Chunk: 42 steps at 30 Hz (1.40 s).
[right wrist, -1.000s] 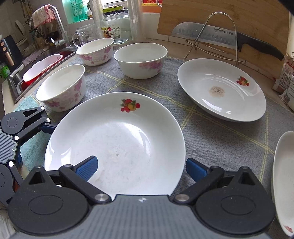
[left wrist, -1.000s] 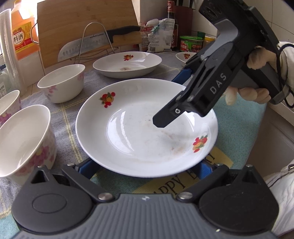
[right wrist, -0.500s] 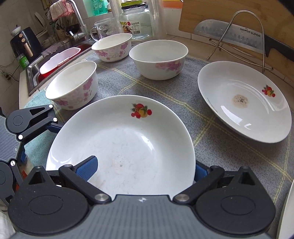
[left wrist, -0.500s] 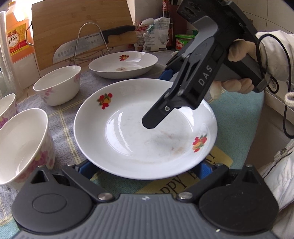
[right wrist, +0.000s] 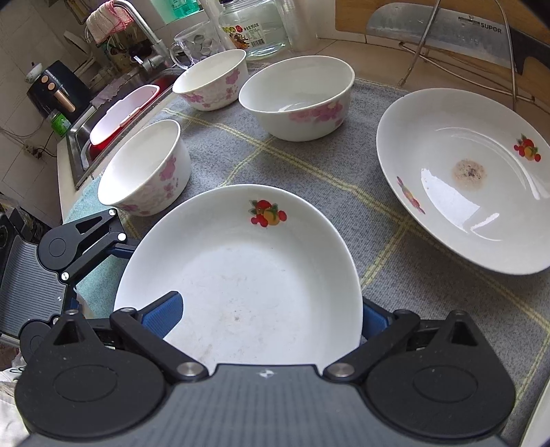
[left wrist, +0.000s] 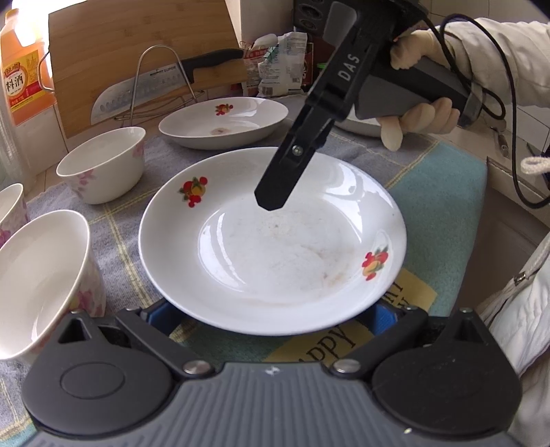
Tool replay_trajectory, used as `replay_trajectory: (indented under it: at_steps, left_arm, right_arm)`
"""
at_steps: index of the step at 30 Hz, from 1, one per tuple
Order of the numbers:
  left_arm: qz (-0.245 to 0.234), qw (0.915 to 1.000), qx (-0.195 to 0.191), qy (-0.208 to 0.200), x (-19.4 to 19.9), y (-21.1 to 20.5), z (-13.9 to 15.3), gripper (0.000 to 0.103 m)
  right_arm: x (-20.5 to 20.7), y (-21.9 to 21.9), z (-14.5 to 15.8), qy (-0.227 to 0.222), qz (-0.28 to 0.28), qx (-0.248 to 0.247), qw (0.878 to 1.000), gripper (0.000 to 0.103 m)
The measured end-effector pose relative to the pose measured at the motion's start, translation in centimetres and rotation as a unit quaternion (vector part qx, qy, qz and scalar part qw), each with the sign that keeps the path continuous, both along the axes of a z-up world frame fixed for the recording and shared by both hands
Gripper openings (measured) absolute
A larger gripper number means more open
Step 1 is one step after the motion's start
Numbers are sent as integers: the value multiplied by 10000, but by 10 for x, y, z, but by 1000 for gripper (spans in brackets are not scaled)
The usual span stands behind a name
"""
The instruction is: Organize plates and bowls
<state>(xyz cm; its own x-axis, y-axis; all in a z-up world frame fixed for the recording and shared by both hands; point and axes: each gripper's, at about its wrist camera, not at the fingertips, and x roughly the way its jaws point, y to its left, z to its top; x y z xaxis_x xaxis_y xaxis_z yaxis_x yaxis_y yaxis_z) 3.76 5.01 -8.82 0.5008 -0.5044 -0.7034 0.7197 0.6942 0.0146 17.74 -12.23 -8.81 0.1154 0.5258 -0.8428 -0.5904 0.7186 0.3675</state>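
A white fruit-print plate (left wrist: pixel 275 247) is tilted and lifted off the grey cloth; it also shows in the right wrist view (right wrist: pixel 240 275). My right gripper (right wrist: pixel 268 316) is shut on its edge, one blue pad (right wrist: pixel 165 309) over the rim, the other beneath. My left gripper (left wrist: pixel 268 316) is open below the plate's near edge, its blue pads (left wrist: pixel 385 314) apart and not clamping. A second plate (right wrist: pixel 464 178) with a brown stain lies to the right. Three floral bowls (right wrist: pixel 147 172) (right wrist: pixel 295 99) (right wrist: pixel 213 80) stand behind.
A knife (right wrist: pixel 447 31) rests on a wire stand against a wooden cutting board (left wrist: pixel 137 58). A sink (right wrist: pixel 113 120) with a red tub lies left. A glass jar (right wrist: pixel 254 27) and an oil bottle (left wrist: pixel 20 68) stand at the back. Another plate's edge (left wrist: pixel 357 125) shows behind my right hand.
My right gripper has lifted and tilted the plate more steeply, raising its side. The left gripper has stayed open under the near edge.
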Motion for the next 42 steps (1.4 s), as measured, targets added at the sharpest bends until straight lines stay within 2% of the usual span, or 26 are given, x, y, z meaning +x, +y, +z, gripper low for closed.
replay_trajectory:
  at_steps: [3, 9, 30, 42]
  left_arm:
    - [-19, 10000, 1, -5, 0, 1, 0, 103]
    - [-48, 10000, 20, -3, 2, 1, 0, 103]
    - [-123, 9997, 132, 152, 6, -2, 6, 101]
    - [-175, 9996, 94, 200, 8, -6, 12, 101]
  right_arm:
    - [7, -2, 0, 281, -84, 122, 9995, 103]
    - [11, -2, -1, 429, -77, 161, 9989, 103]
    - [7, 0, 0, 464, -110, 121, 9988, 103]
    - [-3, -14, 12, 396, -123, 186, 9990, 103]
